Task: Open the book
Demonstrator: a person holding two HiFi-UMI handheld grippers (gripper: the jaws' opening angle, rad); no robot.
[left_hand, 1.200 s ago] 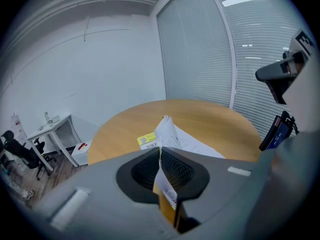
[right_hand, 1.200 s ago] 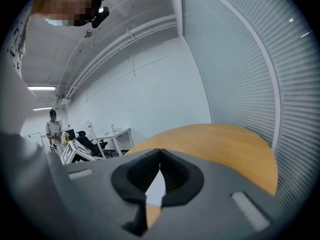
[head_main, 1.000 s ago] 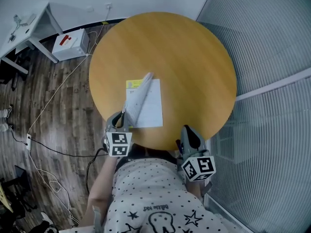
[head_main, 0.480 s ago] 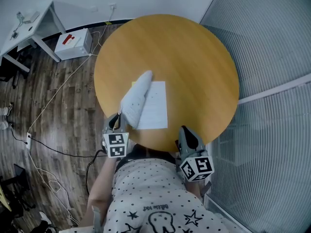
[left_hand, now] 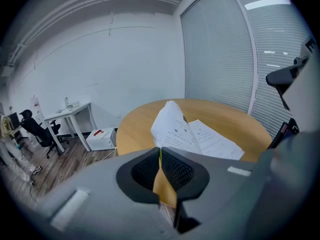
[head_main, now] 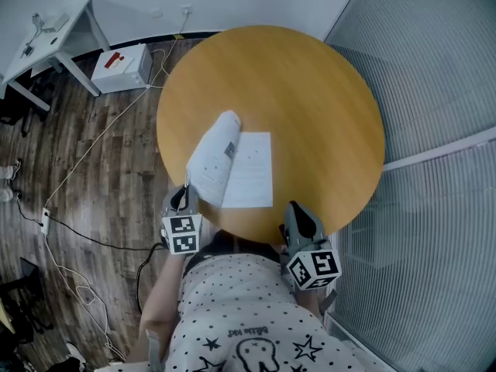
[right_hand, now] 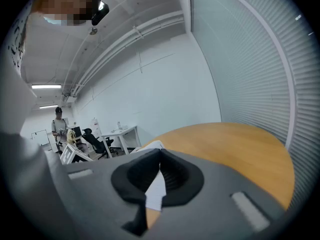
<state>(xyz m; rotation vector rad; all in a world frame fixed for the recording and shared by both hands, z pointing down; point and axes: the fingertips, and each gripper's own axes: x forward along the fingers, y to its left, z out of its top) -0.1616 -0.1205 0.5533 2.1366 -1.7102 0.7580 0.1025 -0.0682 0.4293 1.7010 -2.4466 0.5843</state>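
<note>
A thin book lies near the front edge of the round wooden table point(head_main: 310, 84). Its right-hand white page point(head_main: 252, 169) lies flat. A sheaf of cover and pages point(head_main: 211, 157) stands lifted and curls over toward the left. My left gripper point(head_main: 186, 194) is at the table's front left edge, shut on the lower corner of that sheaf. In the left gripper view the yellow cover edge sits pinched between the pads of the left gripper point(left_hand: 159, 154), and the printed pages point(left_hand: 175, 129) arch beyond. My right gripper point(head_main: 297, 210) hovers at the front edge, to the right of the book, shut and empty. The right gripper view has the right gripper point(right_hand: 160, 155) pointing toward the book point(right_hand: 150, 146).
A white desk point(head_main: 46, 41) and a white box point(head_main: 120, 67) stand on the wood floor at the left. Cables point(head_main: 77, 184) trail there. Slatted blinds point(head_main: 434, 91) fill the right side. A person point(right_hand: 58, 125) and office chairs are far off.
My left gripper has drawn leftward with the sheaf, and the lifted pages have swung further over to the left, so more printed inner page shows. The right gripper has barely shifted.
</note>
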